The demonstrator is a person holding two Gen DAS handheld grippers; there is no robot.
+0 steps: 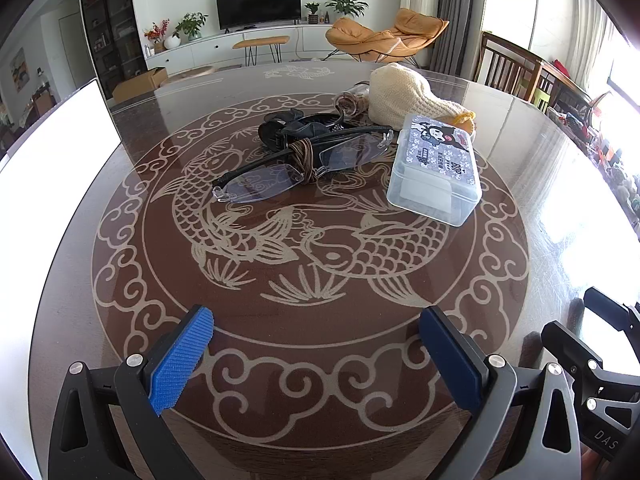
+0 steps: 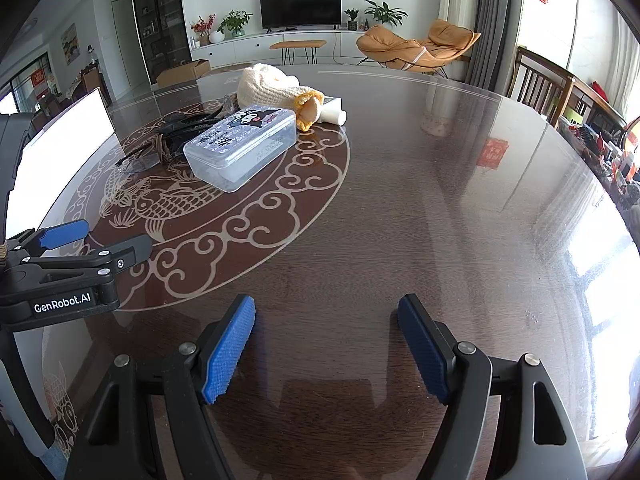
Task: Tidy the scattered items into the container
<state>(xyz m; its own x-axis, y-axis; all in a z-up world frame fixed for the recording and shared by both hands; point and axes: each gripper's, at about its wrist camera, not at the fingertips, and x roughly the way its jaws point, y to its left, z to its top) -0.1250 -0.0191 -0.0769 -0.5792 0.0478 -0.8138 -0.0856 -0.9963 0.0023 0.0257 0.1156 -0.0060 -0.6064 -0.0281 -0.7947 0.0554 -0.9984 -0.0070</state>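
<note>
Left wrist view: left gripper (image 1: 316, 354) hovered low over the round dark-wood glass-topped table (image 1: 120, 280) with the pale koi-and-cloud inlay, jaws spread wide, nothing between the ribbed blue pads (image 1: 180, 360). Probably staged that way for a first pick. Scattered items all sat in one cluster beyond the koi motif: clear rimless glasses with black temples (image 1: 280, 178) lying flat, a brown cord loop (image 1: 306, 156) wrapped round the bridge; a black claw hair clip (image 1: 280, 128) just behind them; the translucent rectangular plastic box with a cartoon sticker lid (image 1: 436, 172) just right of the glasses, lid shut. Behind the box, a cream knitted cloth item with a yellow trim (image 1: 400, 96), soft and lumpy, and a small glass jar on its side (image 1: 354, 102) touching it. White flat board (image 1: 56, 160) stood at the table's left edge. Which piece is the container was unclear; the box seems likeliest.

Right wrist view: right gripper (image 2: 326, 350) also wide apart and empty, over bare table well right of the box (image 2: 240, 148). Left gripper body showed at the left edge. A small white plastic bottle (image 2: 334, 114) lay just right of the knit's yellow cuff. Nothing tidied yet, by the look of it; glossy glass may let the hard items slide.
</note>
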